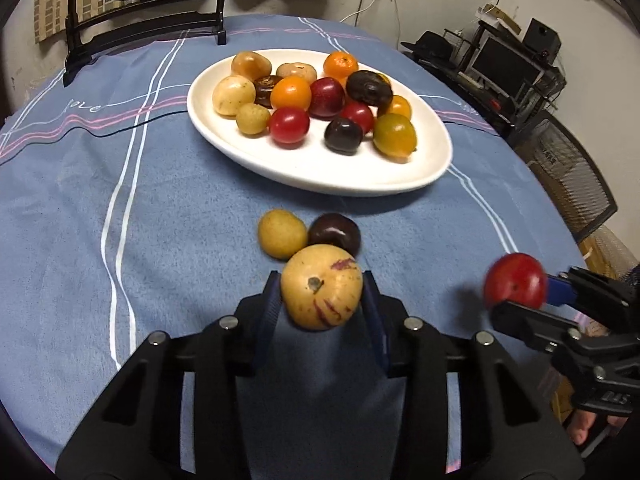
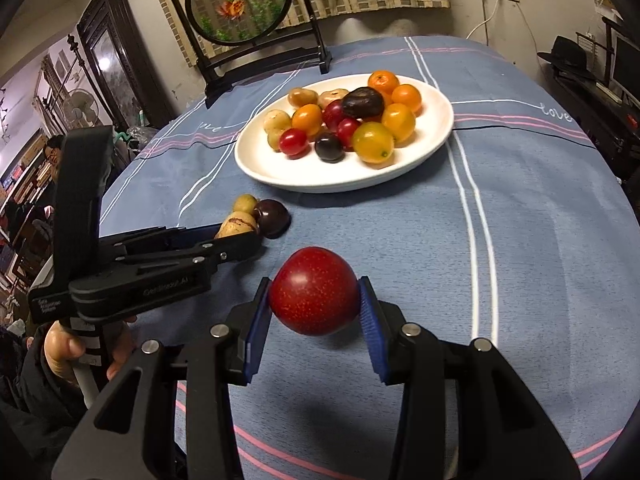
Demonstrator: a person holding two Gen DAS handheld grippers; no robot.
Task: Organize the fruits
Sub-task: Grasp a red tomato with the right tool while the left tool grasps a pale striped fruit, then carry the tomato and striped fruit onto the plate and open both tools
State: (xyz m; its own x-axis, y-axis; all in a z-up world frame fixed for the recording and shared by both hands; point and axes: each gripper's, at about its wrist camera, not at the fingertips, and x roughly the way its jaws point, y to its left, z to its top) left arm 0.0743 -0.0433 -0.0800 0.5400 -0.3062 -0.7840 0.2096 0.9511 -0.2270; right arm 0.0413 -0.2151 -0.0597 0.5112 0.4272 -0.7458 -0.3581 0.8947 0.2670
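Note:
My left gripper is shut on a pale yellow fruit with purple streaks, low over the blue tablecloth. Touching its far side lie a small yellow fruit and a dark plum. My right gripper is shut on a red plum, held above the cloth with its shadow below. In the left wrist view that red plum hangs at the right. In the right wrist view the left gripper reaches in from the left. Beyond stands a white oval plate piled with several fruits.
A round decorative screen on a black stand sits at the table's far edge. A mesh chair and a desk with a monitor stand off the right side. A person is at the far left.

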